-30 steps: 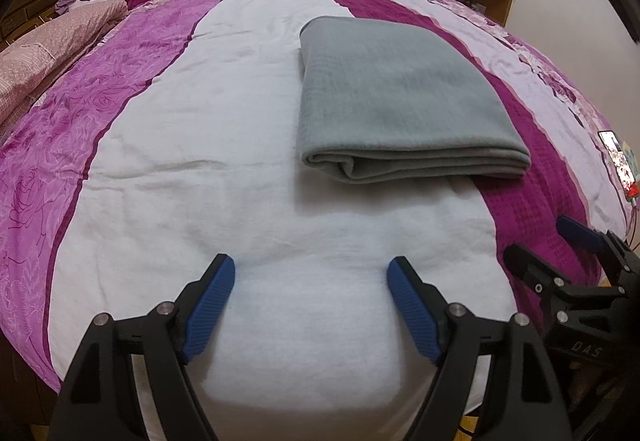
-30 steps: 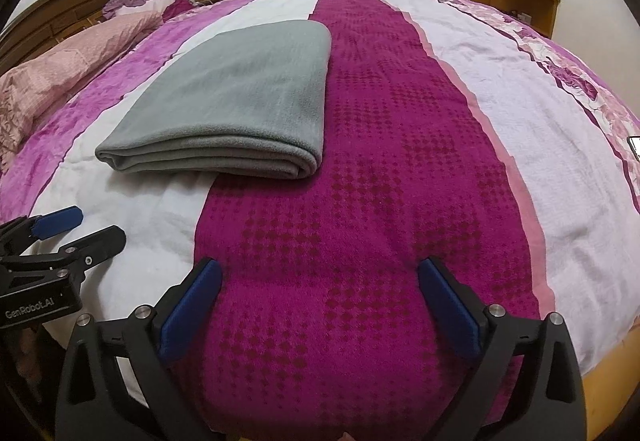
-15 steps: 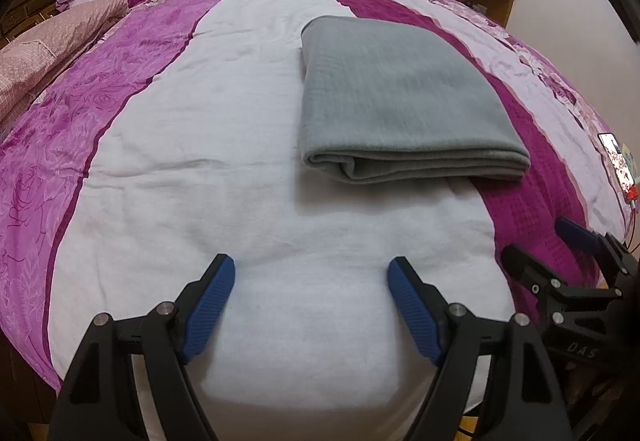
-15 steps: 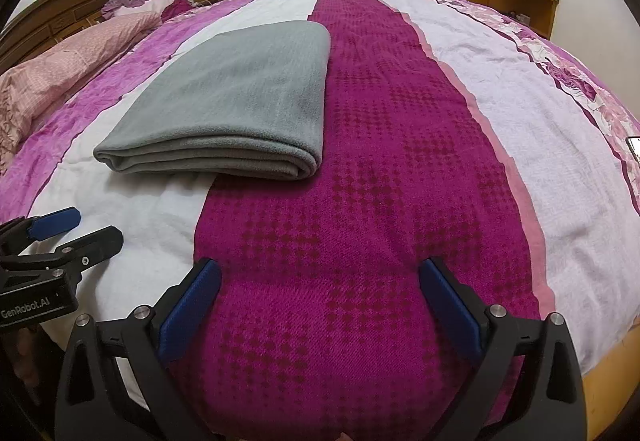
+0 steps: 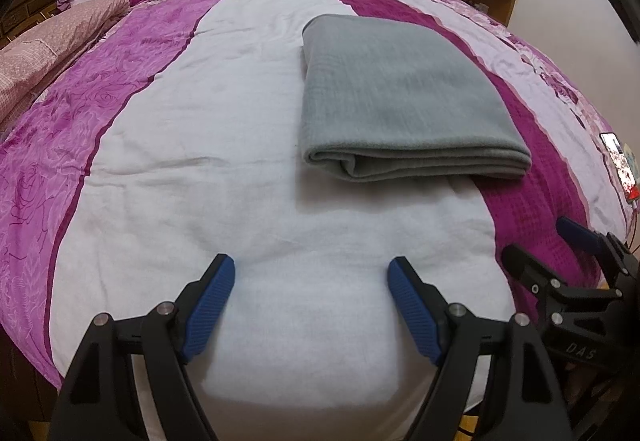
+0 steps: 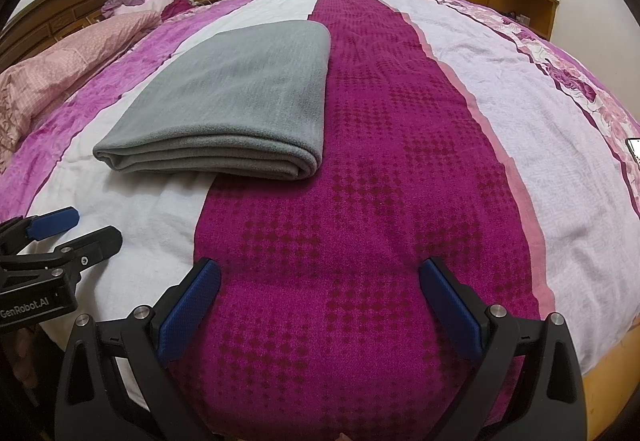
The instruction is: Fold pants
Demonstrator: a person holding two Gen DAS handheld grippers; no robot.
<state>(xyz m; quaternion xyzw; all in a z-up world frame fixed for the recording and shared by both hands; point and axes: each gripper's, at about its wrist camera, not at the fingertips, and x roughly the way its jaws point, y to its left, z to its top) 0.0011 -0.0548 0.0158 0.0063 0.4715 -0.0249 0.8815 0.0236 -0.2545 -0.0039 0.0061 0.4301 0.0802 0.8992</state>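
The pants [image 5: 400,97] lie folded on the bed [image 5: 200,169], at twelve o'clock from both grippers. The left gripper [image 5: 310,305] and right gripper [image 6: 320,305] hover with fingers apart, empty.

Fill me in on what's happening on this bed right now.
A person holds a two-finger gripper in each hand over a bed with a striped cover. The grey pants lie folded into a neat rectangle, across the white and dark magenta stripes. Neither gripper touches them: the left gripper hangs open above the white stripe, the right gripper open above the magenta one, both short of the pants. The folding looks finished.
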